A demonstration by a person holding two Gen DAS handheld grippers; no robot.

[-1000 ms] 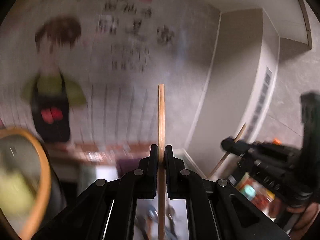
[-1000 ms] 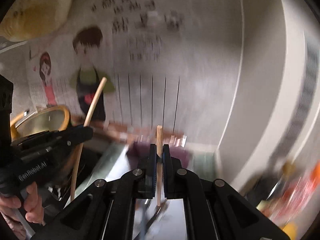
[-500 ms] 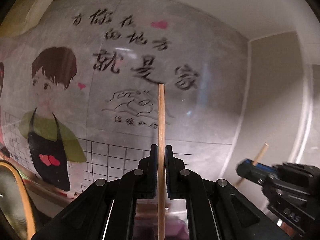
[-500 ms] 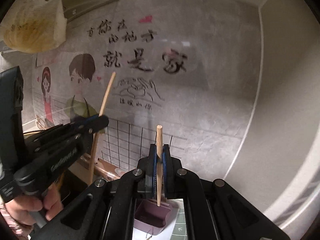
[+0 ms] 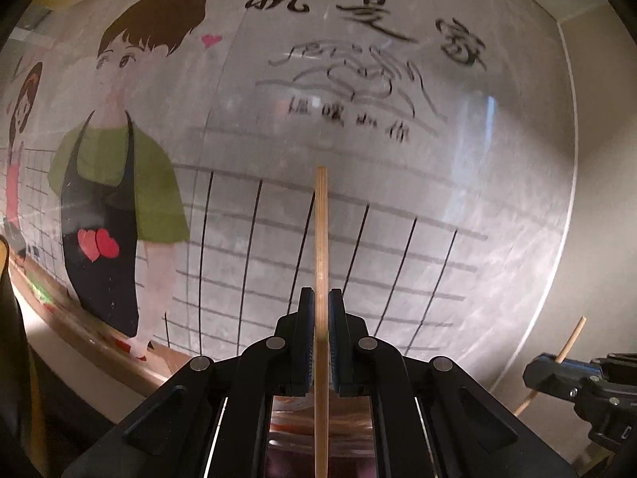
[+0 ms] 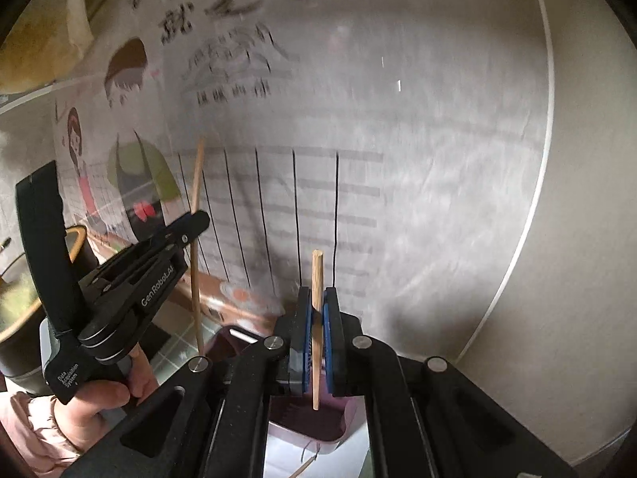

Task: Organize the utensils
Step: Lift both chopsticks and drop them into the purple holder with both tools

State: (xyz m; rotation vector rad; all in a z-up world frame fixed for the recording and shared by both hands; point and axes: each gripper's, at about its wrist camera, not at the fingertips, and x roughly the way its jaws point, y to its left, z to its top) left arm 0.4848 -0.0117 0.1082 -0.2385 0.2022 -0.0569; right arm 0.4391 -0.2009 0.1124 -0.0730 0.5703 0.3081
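Observation:
My left gripper (image 5: 321,298) is shut on a long wooden chopstick (image 5: 321,239) that stands upright between the pads, held in the air facing the wall. My right gripper (image 6: 316,298) is shut on a second wooden chopstick (image 6: 317,275), also upright. Below the right gripper sits a purple-pink utensil holder (image 6: 310,418), partly hidden by the jaws. In the right wrist view the left gripper (image 6: 195,219) shows at the left with its chopstick (image 6: 195,263). In the left wrist view the right gripper (image 5: 537,370) shows at the lower right with its chopstick (image 5: 569,338).
A wall sticker with cartoon figures (image 5: 115,167) and a grid covers the wall ahead. A yellow-rimmed pot (image 6: 24,286) stands at the left. A checked mat (image 6: 175,350) lies on the counter. Another stick (image 6: 302,468) lies on white paper below. A corner wall (image 6: 577,199) rises at the right.
Both grippers have tilted back down and moved closer to the wall, each still holding its chopstick. The purple holder now shows larger below the right gripper.

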